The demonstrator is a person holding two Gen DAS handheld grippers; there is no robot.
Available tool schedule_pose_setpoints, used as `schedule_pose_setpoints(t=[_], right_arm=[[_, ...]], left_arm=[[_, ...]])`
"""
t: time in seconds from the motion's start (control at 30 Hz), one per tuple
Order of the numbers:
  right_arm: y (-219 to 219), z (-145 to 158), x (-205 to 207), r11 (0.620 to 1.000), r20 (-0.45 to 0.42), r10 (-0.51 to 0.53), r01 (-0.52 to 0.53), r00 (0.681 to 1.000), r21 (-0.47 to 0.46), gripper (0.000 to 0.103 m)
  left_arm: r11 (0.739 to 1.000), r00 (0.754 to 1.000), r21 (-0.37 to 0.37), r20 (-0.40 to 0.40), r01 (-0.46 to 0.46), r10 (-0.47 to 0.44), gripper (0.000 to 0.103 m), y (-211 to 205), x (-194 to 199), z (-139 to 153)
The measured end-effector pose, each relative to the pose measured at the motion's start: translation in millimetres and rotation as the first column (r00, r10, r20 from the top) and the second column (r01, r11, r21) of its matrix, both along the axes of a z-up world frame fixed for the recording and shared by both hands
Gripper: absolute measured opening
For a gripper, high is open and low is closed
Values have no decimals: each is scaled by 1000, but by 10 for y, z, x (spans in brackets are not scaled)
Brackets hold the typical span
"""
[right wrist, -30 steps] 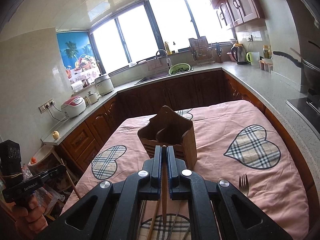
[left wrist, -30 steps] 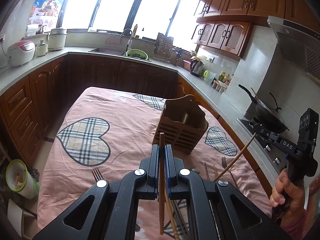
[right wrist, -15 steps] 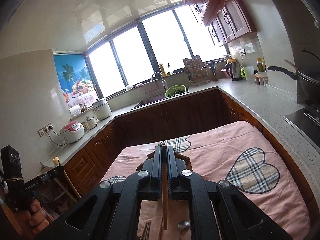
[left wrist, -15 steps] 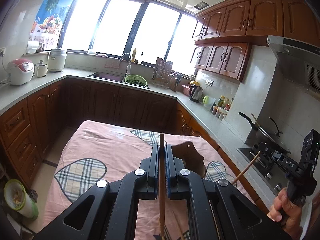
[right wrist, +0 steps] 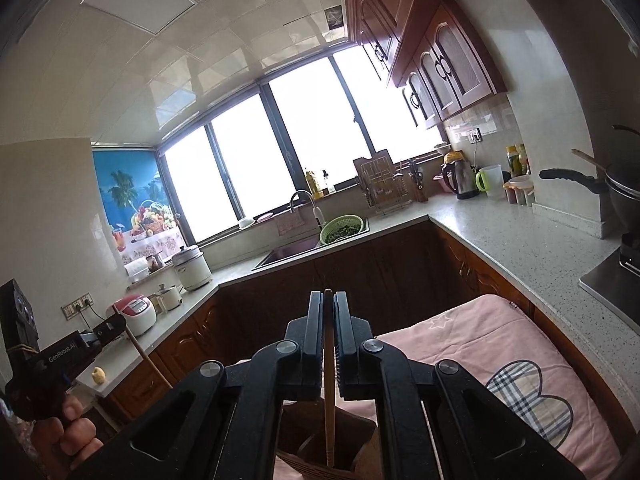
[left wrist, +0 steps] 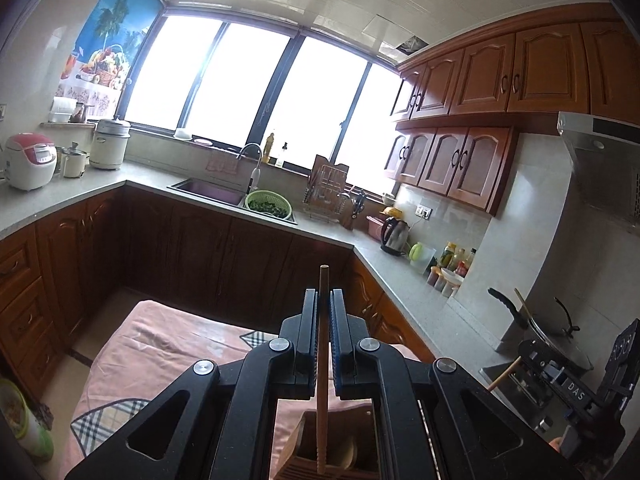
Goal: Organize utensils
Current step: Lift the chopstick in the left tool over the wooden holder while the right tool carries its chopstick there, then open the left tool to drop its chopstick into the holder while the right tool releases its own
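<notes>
Left claw [left wrist: 324, 312]: fingers pinch one wooden chopstick [left wrist: 322, 360] held upright, its lower end hanging over the brown wooden utensil holder [left wrist: 340, 456]. The holder stands on the counter's pink heart-patterned cloth [left wrist: 160, 344]. Right claw [right wrist: 328, 312]: fingers likewise clamp a second chopstick [right wrist: 329, 400], whose lower end reaches down into the holder's open compartment [right wrist: 320, 452].

Wooden holder [left wrist: 320, 456] directly under both chopstick tips, open air around, counters [left wrist: 400, 284] well apart
</notes>
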State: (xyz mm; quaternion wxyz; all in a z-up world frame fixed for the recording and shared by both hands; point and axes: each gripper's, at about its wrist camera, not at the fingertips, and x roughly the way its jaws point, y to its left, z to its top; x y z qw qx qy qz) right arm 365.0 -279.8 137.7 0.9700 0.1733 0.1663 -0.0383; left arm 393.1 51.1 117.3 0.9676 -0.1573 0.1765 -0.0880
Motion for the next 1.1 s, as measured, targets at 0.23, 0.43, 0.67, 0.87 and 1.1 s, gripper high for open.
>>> schedule_pose_setpoints(t=[0.23, 0.43, 0.67, 0.87, 1.1], right_arm=[[-41, -449, 221, 1000, -44, -18, 18, 999, 11, 4], [-40, -830, 285, 999, -69, -20, 23, 997, 45, 4], [-87, -1046, 319, 997, -94, -25, 31, 995, 70, 4], [-167, -1059, 332, 995, -116, -29, 40, 993, 92, 5], [-162, -1045, 370, 994, -140, -14, 29, 990, 105, 10]], left_arm=[[999, 998, -32, -46, -40, 38, 4, -222, 620, -548], [997, 994, -38, -85, -67, 64, 3, -445, 1001, -857], [998, 988, -25, -143, -64, 60, 4, -664, 1284, -1088], [998, 990, -20, -135, -52, 48, 4, -586, 1217, -930], [999, 989, -22, -145, -35, 32, 5, -332, 1008, -934]])
